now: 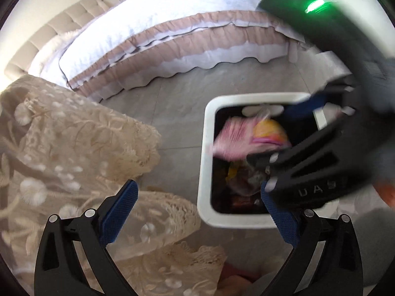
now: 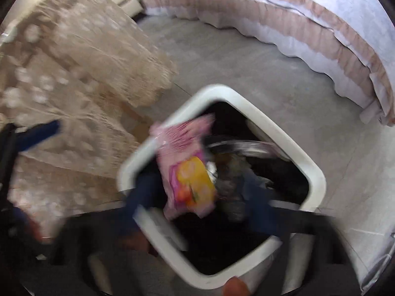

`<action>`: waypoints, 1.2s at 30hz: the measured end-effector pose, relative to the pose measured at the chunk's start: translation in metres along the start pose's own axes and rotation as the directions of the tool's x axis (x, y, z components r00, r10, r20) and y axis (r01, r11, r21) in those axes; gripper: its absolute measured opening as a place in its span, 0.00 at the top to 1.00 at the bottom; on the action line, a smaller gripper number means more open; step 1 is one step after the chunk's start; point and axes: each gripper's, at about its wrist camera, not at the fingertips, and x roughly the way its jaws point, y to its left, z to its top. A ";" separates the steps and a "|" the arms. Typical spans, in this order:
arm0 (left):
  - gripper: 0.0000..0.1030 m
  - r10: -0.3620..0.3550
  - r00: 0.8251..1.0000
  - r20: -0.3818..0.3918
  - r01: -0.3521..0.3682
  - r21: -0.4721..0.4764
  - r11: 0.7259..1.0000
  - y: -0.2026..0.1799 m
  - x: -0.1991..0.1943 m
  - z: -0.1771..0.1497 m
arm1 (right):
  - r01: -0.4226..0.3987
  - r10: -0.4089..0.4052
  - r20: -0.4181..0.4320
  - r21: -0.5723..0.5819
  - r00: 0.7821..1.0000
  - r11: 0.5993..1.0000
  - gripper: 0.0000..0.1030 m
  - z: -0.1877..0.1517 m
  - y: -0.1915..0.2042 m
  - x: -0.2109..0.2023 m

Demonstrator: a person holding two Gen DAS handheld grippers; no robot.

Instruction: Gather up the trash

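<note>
Right hand-held gripper [image 2: 197, 197] over white bin [image 1: 205, 148], fingers spread, nothing pinched | pink snack wrapper [image 2: 187, 170] blurred at bin mouth, likely dropping in | left hand-held gripper [image 1: 197, 212] wide open, empty, beside lace cloth [image 1: 74, 135]

Lettering: I am reading raised letters "UAS" on the black body of my right gripper [image 1: 291, 133], cut off at the edge. Print on the pink wrapper [image 2: 187, 170] is showing too blurred to read.
</note>
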 end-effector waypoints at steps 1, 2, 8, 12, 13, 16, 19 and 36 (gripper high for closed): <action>0.05 0.002 1.000 0.000 -0.002 0.004 1.000 0.000 -0.002 -0.002 | -0.030 0.031 -0.035 0.025 0.999 0.999 0.04 0.000 -0.006 0.008; 0.05 0.006 1.000 0.006 -0.006 0.008 1.000 0.001 -0.005 -0.003 | -0.055 0.059 -0.066 0.059 0.996 0.997 0.04 0.000 -0.011 0.014; 0.05 0.001 0.997 0.071 0.000 -0.016 1.000 0.010 -0.035 -0.003 | -0.129 0.145 -0.063 0.214 0.987 0.968 0.04 0.006 -0.032 0.001; 0.05 -0.034 0.986 0.166 0.048 -0.076 0.996 0.024 -0.076 0.006 | -0.151 0.147 0.038 0.171 0.988 0.974 0.04 0.019 -0.016 -0.044; 0.05 -0.040 0.980 0.194 0.059 -0.092 0.994 0.027 -0.087 0.008 | -0.163 0.153 0.073 0.154 0.985 0.975 0.04 0.023 -0.011 -0.059; 0.05 -0.043 0.956 0.291 0.087 -0.140 0.986 0.040 -0.128 0.011 | -0.199 0.178 0.200 0.090 0.964 0.976 0.04 0.035 0.010 -0.109; 0.05 -0.003 0.936 0.352 0.075 -0.192 0.979 0.057 -0.162 0.009 | -0.227 0.209 0.316 0.021 0.926 0.974 0.04 0.044 0.034 -0.152; 0.05 0.361 0.853 0.376 -0.113 -0.542 0.833 0.144 -0.270 -0.078 | -0.139 0.290 0.516 -0.312 0.806 0.940 0.04 0.044 0.185 -0.248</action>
